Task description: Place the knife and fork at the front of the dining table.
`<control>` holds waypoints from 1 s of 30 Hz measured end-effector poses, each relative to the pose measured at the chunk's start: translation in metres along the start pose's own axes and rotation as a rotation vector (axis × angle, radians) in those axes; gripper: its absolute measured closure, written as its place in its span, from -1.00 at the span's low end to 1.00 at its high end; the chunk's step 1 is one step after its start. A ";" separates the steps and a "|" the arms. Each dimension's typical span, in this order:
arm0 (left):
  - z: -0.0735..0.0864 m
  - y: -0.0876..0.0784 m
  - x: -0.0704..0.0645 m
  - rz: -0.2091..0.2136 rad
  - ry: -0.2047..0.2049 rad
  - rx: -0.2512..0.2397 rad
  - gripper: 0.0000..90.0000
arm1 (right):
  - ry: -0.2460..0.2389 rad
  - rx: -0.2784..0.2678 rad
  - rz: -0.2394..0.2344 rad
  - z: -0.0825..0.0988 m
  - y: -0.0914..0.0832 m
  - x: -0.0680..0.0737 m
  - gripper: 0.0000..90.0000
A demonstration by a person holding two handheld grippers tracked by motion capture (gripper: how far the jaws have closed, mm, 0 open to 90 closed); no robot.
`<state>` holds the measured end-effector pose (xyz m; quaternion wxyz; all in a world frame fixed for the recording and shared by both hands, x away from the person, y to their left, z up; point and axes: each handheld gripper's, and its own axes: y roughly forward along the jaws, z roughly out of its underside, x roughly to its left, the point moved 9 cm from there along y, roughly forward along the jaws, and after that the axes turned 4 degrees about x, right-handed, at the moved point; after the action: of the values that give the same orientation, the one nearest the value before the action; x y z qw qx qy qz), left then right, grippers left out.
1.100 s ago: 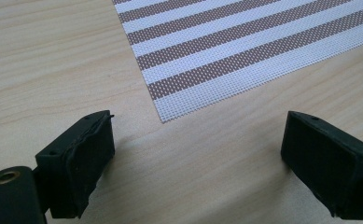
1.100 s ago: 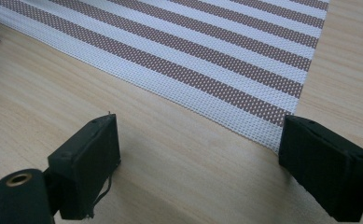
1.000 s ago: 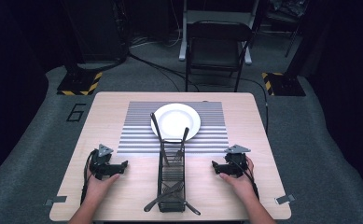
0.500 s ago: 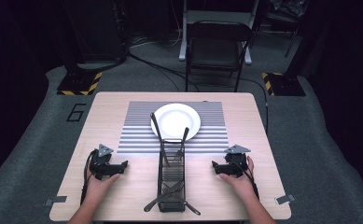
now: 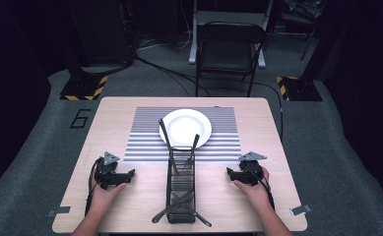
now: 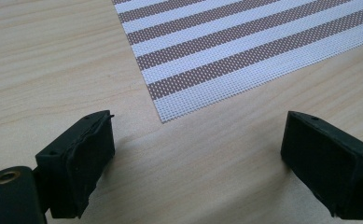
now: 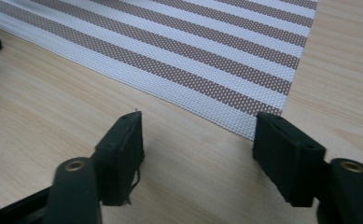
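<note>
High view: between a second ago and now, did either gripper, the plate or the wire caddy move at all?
Nothing visibly changed. The left gripper and right gripper rest open on the table either side of the wire caddy, holding nothing; the plate sits on the striped mat as before.

Black wire rack (image 5: 180, 184) holding utensils stands before white plate (image 5: 185, 128).

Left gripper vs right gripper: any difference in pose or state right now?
The left gripper rests on the wooden table left of the black wire caddy; the right gripper rests right of it. The left gripper's jaws frame the striped placemat's near-left corner, the right gripper's its near-right corner. Shared: both open, empty, each held by a hand, jaws towards the caddy.
</note>
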<state>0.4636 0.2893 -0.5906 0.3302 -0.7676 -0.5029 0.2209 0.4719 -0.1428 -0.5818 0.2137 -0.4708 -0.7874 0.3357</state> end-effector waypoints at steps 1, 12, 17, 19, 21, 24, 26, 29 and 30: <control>-0.001 0.001 0.000 -0.001 -0.003 -0.010 -0.79 | -0.003 -0.005 -0.011 -0.003 -0.003 0.002 -0.18; 0.000 0.000 0.000 0.000 -0.002 -0.003 -0.79 | -0.044 -0.087 -0.012 -0.023 -0.028 0.017 -0.01; 0.000 0.000 0.000 0.000 -0.001 -0.003 -0.79 | -0.027 -0.107 -0.059 -0.030 -0.039 0.025 0.04; 0.000 0.000 0.000 0.000 -0.002 -0.003 -0.79 | -0.020 -0.114 -0.083 -0.035 -0.044 0.030 0.06; 0.000 0.000 0.000 0.000 -0.001 -0.003 -0.79 | -0.020 -0.118 -0.090 -0.036 -0.046 0.032 0.06; 0.000 0.000 0.000 0.000 -0.001 -0.003 -0.79 | -0.029 -0.130 -0.109 -0.042 -0.051 0.036 0.12; 0.000 0.000 0.000 0.000 -0.001 -0.003 -0.79 | -0.040 -0.129 -0.122 -0.046 -0.055 0.040 0.15; 0.000 0.000 0.000 -0.001 -0.002 -0.004 -0.79 | -0.056 -0.131 -0.138 -0.052 -0.060 0.046 0.17; 0.000 0.000 0.000 0.000 -0.002 -0.003 -0.79 | -0.065 -0.135 -0.150 -0.056 -0.063 0.050 0.18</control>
<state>0.4638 0.2892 -0.5906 0.3287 -0.7679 -0.5037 0.2207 0.4474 -0.1009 -0.4966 0.1803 -0.4131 -0.8477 0.2798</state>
